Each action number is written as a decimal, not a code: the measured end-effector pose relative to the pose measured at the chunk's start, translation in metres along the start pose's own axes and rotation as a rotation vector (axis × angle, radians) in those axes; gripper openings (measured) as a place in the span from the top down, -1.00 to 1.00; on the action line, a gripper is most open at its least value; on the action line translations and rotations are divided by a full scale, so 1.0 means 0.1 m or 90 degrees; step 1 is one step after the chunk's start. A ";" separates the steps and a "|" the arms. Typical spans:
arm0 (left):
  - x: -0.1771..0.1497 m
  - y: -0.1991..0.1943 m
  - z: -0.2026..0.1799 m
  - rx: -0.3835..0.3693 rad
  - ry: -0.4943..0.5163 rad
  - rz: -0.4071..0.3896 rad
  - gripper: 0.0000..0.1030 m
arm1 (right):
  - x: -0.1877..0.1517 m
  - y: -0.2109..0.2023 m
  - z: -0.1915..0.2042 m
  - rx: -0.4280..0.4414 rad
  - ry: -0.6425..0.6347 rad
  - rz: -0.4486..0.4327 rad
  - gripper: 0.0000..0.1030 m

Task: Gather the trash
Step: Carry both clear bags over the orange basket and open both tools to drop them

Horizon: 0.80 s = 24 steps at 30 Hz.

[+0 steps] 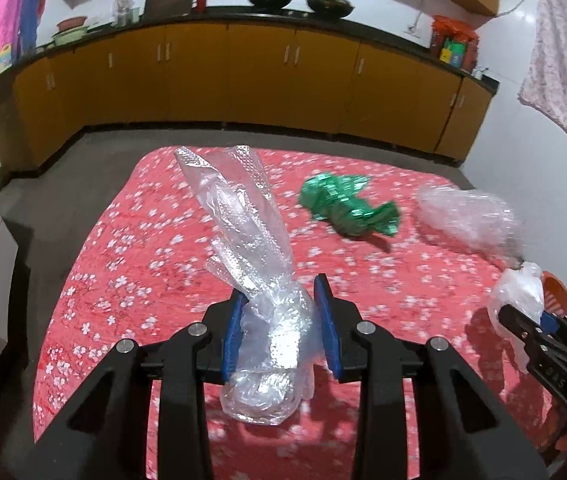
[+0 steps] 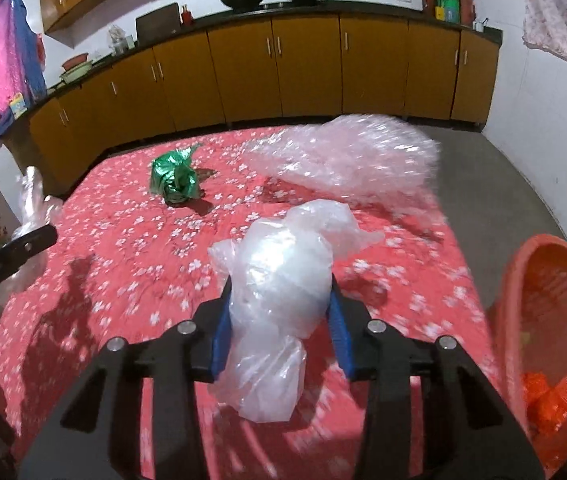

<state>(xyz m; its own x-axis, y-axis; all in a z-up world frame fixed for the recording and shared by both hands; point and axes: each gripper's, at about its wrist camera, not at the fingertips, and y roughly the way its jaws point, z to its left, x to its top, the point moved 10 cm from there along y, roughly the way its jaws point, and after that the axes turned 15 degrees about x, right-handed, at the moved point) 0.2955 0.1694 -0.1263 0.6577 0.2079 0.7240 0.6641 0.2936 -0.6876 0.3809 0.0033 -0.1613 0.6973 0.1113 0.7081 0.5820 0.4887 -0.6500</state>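
My left gripper is shut on a clear crinkled plastic wrapper and holds it above the red flowered cloth. My right gripper is shut on a white plastic bag, also above the cloth. A crumpled green foil wrapper lies on the cloth beyond both; it also shows in the right wrist view. A sheet of bubble wrap lies at the far right of the cloth. The right gripper with its bag shows at the right in the left wrist view.
An orange basket stands at the cloth's right edge with orange trash inside. Yellow cabinets with a dark counter run along the back. Grey floor surrounds the cloth. A cloth hangs at the upper right.
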 end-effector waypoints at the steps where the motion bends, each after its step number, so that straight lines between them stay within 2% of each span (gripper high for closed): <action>1: 0.00 -0.06 -0.04 -0.005 0.003 -0.005 0.33 | 0.00 -0.11 -0.02 -0.001 0.003 -0.009 0.19; 13: 0.10 -0.79 -0.65 -0.071 0.060 -0.070 0.34 | 0.14 -1.25 -0.34 -0.048 0.020 -0.104 0.19; 24: 0.07 -1.23 -1.17 -0.129 0.123 -0.114 0.33 | 0.09 -1.88 -0.66 -0.109 0.025 -0.156 0.19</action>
<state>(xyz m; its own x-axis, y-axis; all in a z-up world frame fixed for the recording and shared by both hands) 0.2598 0.0257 -0.0435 0.5660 -0.0169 0.8242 0.8200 0.1144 -0.5608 0.3049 -0.1449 -0.0511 0.5415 -0.0272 0.8402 0.7946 0.3430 -0.5010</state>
